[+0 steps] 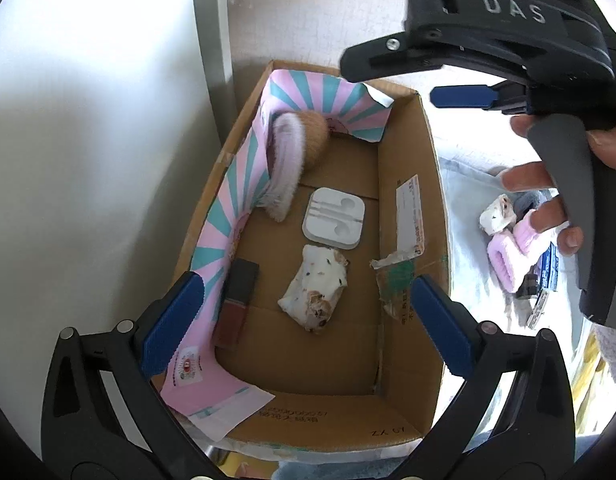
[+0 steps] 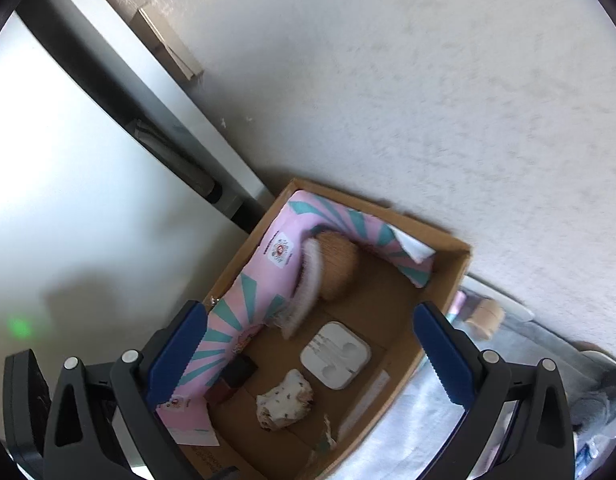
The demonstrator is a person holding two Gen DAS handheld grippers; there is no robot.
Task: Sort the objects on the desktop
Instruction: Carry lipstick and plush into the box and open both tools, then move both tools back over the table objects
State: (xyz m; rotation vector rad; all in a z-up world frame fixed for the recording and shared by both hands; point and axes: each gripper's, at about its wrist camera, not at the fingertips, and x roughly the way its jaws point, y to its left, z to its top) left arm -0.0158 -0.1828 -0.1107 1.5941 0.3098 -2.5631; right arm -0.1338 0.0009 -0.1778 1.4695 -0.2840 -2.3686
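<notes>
1 box (image 1: 404, 200), 4 objects inside

Both claws point steeply down over the cardboard box (image 1: 404, 200), jaws spread wide and empty: left claw (image 1: 305, 320), right claw (image 2: 308, 354), whose hand (image 1: 564, 184) grips its trigger.
</notes>
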